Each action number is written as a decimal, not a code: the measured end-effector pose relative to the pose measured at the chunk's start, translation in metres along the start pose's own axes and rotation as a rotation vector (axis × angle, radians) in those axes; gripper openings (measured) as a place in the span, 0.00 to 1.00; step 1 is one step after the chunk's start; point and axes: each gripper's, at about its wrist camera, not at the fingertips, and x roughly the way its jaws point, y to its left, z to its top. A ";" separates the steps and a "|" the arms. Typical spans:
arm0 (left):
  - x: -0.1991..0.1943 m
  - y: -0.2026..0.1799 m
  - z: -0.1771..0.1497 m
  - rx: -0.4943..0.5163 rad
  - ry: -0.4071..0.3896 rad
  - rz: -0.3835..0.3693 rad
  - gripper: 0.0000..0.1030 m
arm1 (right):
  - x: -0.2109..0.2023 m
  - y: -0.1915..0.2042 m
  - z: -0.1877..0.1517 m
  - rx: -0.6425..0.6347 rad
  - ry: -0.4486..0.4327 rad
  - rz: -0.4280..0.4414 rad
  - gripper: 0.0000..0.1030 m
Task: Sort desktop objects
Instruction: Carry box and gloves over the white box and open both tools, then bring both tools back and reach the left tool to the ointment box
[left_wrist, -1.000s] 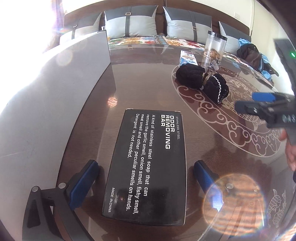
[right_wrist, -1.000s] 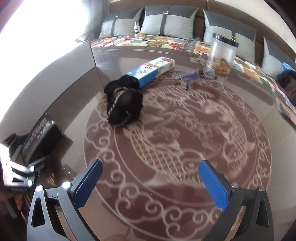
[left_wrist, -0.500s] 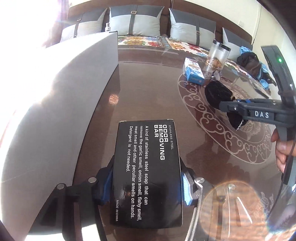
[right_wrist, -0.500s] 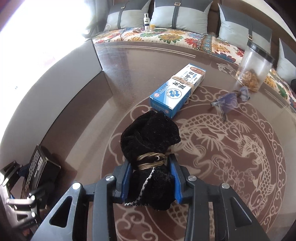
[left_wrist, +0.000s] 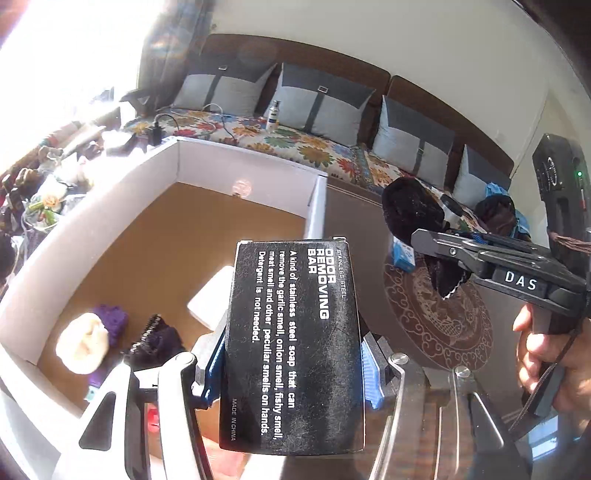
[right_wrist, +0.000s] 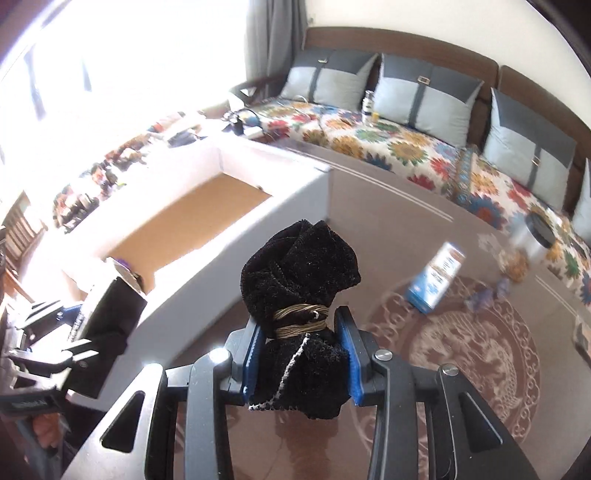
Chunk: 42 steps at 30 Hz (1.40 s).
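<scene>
My left gripper (left_wrist: 291, 373) is shut on a black box (left_wrist: 295, 343) printed "ODOR REMOVING BAR", held up over the near edge of a white cardboard box (left_wrist: 243, 164) with a brown floor. My right gripper (right_wrist: 301, 358) is shut on a black cloth bundle (right_wrist: 299, 266) tied with a tan cord, lifted above the table. In the left wrist view the right gripper and its bundle (left_wrist: 410, 210) hang to the right. The right wrist view shows the left gripper with the black box (right_wrist: 107, 321) at the lower left, beside the cardboard box (right_wrist: 258, 214).
Inside the cardboard box lie a cream and purple soft item (left_wrist: 88, 339), a dark cloth (left_wrist: 155, 343) and a white pad (left_wrist: 212, 299). On the dark table with its dragon medallion (right_wrist: 472, 354) sit a blue-white carton (right_wrist: 434, 282), a clear jar (right_wrist: 535, 236) and glasses (right_wrist: 487, 295). A sofa with cushions lies beyond.
Both grippers closed, the left on the black box and the right on the cloth bundle, then lifted them off the table toward the cardboard box, whose inside now shows.
</scene>
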 end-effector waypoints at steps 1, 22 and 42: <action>-0.001 0.019 0.003 -0.013 0.012 0.038 0.56 | 0.002 0.022 0.014 -0.003 -0.020 0.041 0.37; -0.049 0.026 -0.037 -0.021 -0.063 0.036 0.76 | 0.018 0.017 -0.088 0.076 -0.105 -0.171 0.99; 0.134 -0.202 -0.137 0.341 0.245 0.048 1.00 | -0.027 -0.184 -0.253 0.423 0.008 -0.493 0.99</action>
